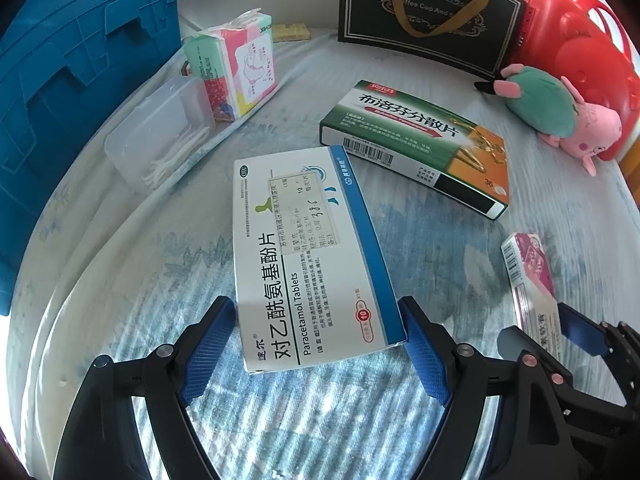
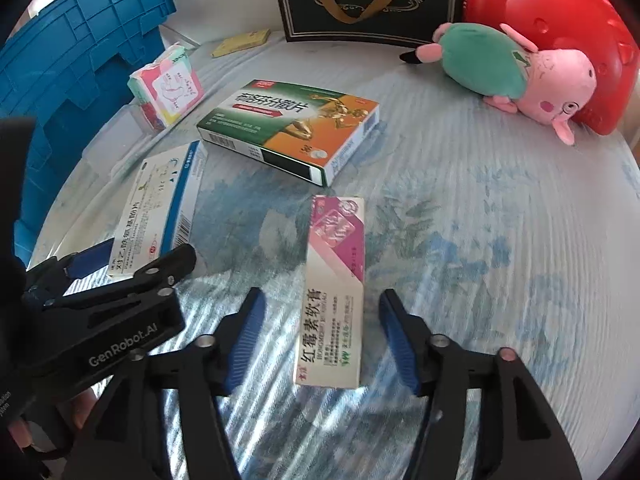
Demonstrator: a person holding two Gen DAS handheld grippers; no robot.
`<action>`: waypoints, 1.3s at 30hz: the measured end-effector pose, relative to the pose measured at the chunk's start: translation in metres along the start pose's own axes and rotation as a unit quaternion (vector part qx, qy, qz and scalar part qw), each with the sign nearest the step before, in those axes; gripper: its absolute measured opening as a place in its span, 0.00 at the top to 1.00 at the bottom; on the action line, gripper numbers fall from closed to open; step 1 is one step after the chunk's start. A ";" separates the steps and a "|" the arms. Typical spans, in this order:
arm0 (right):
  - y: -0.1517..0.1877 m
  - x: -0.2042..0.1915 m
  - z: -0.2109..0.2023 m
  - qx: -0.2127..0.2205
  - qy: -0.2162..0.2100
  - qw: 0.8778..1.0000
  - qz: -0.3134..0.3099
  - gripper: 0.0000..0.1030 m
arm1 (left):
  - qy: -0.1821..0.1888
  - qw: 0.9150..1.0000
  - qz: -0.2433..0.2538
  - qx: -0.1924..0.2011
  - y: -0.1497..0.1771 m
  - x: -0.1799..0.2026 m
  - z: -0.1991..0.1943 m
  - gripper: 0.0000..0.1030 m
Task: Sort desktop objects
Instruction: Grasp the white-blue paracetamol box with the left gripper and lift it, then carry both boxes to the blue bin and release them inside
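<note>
A white and blue paracetamol box (image 1: pixel 304 256) lies flat on the cloth between the two blue pads of my left gripper (image 1: pixel 320 344). The pads stand at its long edges, touching or nearly so. The box also shows in the right wrist view (image 2: pixel 160 208). A narrow pink and white ointment box (image 2: pixel 334 288) lies between the open jaws of my right gripper (image 2: pixel 322 338), with clear gaps on both sides. It also shows in the left wrist view (image 1: pixel 532 280). A green and orange medicine box (image 1: pixel 416 146) (image 2: pixel 292 130) lies farther back.
A blue plastic crate (image 1: pixel 80 80) stands at the left. A clear box of cotton swabs (image 1: pixel 160 132) and a tissue pack (image 1: pixel 236 64) lie beside it. A black gift bag (image 1: pixel 428 16), a red basket (image 1: pixel 592 52) and a pink pig plush (image 1: pixel 560 116) are at the back.
</note>
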State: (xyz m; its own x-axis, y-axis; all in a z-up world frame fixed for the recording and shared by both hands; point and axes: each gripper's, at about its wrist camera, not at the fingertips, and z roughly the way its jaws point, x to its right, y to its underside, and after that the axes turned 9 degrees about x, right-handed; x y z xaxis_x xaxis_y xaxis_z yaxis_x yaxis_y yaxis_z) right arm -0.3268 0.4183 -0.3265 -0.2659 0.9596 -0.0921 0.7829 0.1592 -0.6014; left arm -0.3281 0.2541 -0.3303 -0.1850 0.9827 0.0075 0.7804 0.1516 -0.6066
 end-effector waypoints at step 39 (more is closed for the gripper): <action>-0.046 -0.112 -0.173 0.144 -0.023 0.985 -0.094 0.72 | -0.030 0.985 -0.006 0.167 -0.027 -0.063 -0.210 0.30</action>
State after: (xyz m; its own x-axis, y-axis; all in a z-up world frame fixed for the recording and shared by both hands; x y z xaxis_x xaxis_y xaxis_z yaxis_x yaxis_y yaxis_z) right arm -0.2362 0.3434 -0.1511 -0.4216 0.9067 0.0097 0.5274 0.2539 -0.8108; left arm -0.2121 0.2107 -0.1478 -0.2368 0.9712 -0.0247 0.5389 0.1102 -0.8351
